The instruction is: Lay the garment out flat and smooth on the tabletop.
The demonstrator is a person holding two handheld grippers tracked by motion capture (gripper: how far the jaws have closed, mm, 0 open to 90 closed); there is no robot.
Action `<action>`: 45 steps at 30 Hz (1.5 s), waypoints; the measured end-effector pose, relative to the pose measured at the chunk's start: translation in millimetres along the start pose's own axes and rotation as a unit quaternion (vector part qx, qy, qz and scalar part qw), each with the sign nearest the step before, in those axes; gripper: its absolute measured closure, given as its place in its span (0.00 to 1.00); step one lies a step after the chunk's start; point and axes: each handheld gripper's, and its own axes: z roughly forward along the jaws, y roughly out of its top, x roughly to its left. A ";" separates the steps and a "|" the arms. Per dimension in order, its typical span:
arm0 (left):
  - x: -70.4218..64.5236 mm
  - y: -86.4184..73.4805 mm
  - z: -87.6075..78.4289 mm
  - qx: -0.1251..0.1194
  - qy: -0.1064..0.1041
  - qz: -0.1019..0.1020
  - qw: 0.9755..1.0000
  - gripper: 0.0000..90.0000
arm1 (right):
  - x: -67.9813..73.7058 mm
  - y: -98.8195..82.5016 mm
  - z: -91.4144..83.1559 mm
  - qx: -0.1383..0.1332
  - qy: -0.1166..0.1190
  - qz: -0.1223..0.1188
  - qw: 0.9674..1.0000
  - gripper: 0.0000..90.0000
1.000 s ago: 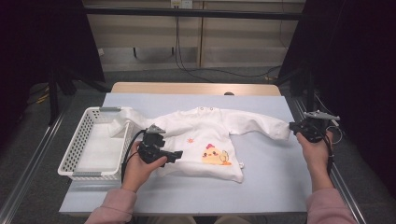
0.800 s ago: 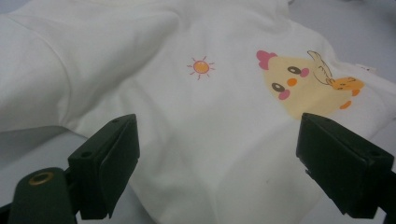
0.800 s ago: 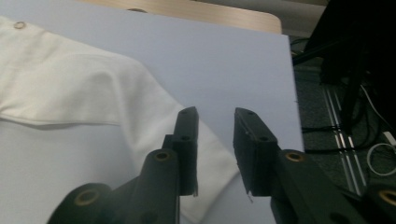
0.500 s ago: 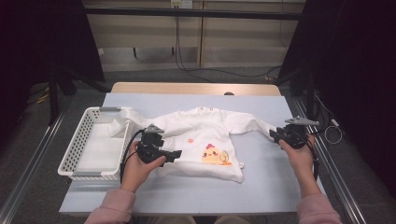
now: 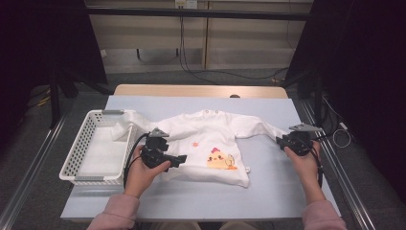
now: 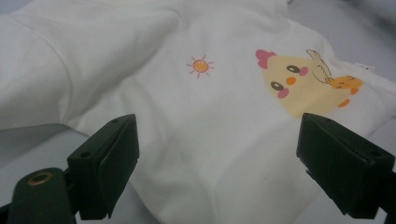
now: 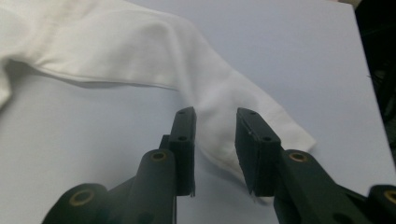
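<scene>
One white basket (image 5: 81,160) holding a shirt (image 5: 210,143) sleeve, left gripper (image 5: 174,159) wide open, right gripper (image 5: 283,140) closing narrowly around the other sleeve.

A white baby shirt (image 5: 210,136) with a chick print lies flat, sleeves spread, one sleeve draped into the basket (image 5: 79,148).

White shirt on a pale blue table

We see a white shirt (image 5: 210,139) printed with a yellow chick with a pink comb and a small orange sun, a pale blue table (image 5: 268,187), a white basket (image 5: 76,158), black fingers (image 7: 184,135) and pink sleeves (image 5: 115,215).
</scene>
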 end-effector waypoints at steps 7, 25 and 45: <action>1.9 0.3 -0.1 0.003 0.001 0.008 1.000 0.15 | -5.7 -6.7 20.7 0.039 -0.010 -0.010 0.999 0.92; 4.1 -0.6 -4.6 0.004 0.004 0.008 1.000 0.15 | -5.7 -0.6 12.7 0.008 -0.017 0.010 1.000 0.71; -0.2 -12.3 -17.5 0.011 0.027 -0.007 1.000 0.15 | 73.3 -17.1 -19.7 -0.015 0.116 -0.022 0.993 0.53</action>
